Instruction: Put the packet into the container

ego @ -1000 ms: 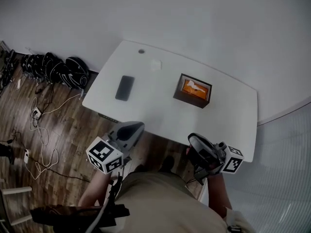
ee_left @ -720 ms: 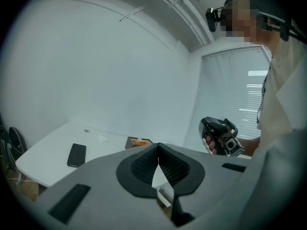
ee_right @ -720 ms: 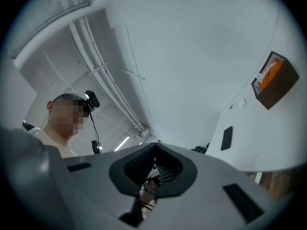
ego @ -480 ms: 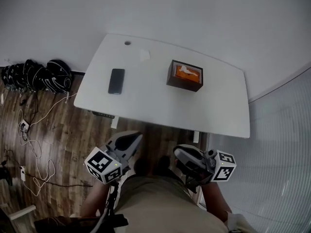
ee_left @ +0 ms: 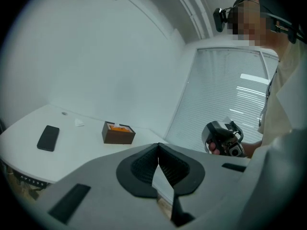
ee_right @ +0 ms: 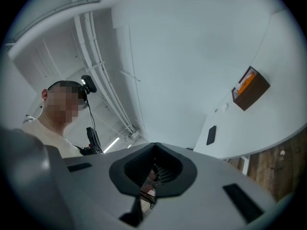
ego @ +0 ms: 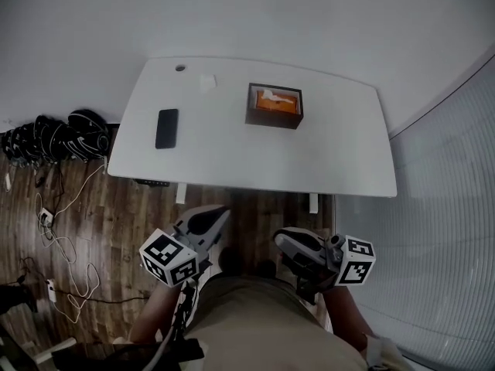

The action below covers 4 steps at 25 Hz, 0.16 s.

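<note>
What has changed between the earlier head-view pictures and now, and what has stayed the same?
Only the viewpoint shifted: the table now sits squarer and further left in the head view. Nothing was taken hold of or let go. The phone, packet and container keep their places on it; the left gripper and right gripper stay low, fingers together, empty.
</note>
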Tool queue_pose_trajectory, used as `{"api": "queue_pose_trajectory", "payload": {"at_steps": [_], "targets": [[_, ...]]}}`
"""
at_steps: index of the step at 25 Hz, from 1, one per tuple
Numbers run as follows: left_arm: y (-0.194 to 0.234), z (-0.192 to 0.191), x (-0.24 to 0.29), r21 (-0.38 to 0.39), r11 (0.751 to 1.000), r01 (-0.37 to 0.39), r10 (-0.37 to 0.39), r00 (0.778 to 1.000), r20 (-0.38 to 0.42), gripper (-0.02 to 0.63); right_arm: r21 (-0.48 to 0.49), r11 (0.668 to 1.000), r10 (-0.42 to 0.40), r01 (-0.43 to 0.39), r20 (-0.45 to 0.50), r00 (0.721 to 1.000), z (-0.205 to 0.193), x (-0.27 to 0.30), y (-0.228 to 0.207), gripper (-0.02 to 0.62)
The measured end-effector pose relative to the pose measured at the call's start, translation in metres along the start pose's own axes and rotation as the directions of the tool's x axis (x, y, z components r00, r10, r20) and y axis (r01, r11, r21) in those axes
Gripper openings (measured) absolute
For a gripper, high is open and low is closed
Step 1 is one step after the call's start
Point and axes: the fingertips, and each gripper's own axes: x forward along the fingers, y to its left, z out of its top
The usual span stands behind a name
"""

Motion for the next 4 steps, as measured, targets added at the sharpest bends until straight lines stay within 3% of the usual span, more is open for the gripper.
{"api": "queue_pose_trajectory", "payload": {"at_steps": [4], "targets": [[-0.044,0.000,0.037,0.005,1.000,0.021,-0.021,1.000,-0.006,0.012,0.004,1.000,-0.022,0.022,0.023,0.999,0.014,-0.056,0.004,0.015]]}}
